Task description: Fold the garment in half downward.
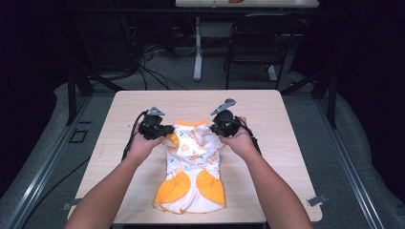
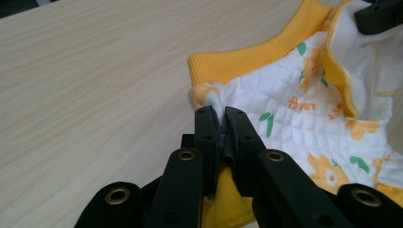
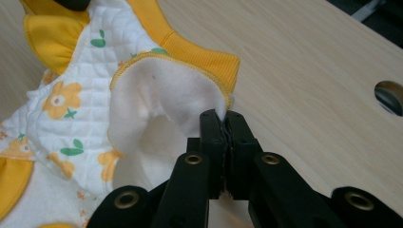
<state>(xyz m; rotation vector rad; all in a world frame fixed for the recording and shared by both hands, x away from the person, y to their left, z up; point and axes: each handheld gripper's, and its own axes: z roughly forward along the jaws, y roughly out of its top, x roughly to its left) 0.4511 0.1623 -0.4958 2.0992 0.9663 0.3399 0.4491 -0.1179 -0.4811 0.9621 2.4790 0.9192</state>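
Note:
A small white quilted garment point(image 1: 193, 167) with orange flower print and orange trim lies on the wooden table point(image 1: 267, 114), its orange waistband at the far end. My left gripper point(image 1: 165, 133) is shut on the left corner of that waistband, and cloth bunches between its jaws point(image 2: 219, 111). My right gripper point(image 1: 213, 130) is shut on the right corner, pinching the white lining and orange edge point(image 3: 223, 113). The far end of the garment point(image 2: 294, 95) is raised off the table between the two grippers, while its orange-patched near end rests flat.
A round hole point(image 3: 390, 96) sits in the tabletop to the right of my right gripper. Beyond the table stand a dark chair point(image 1: 258, 43) and a white table leg point(image 1: 197, 47), with cables on the floor.

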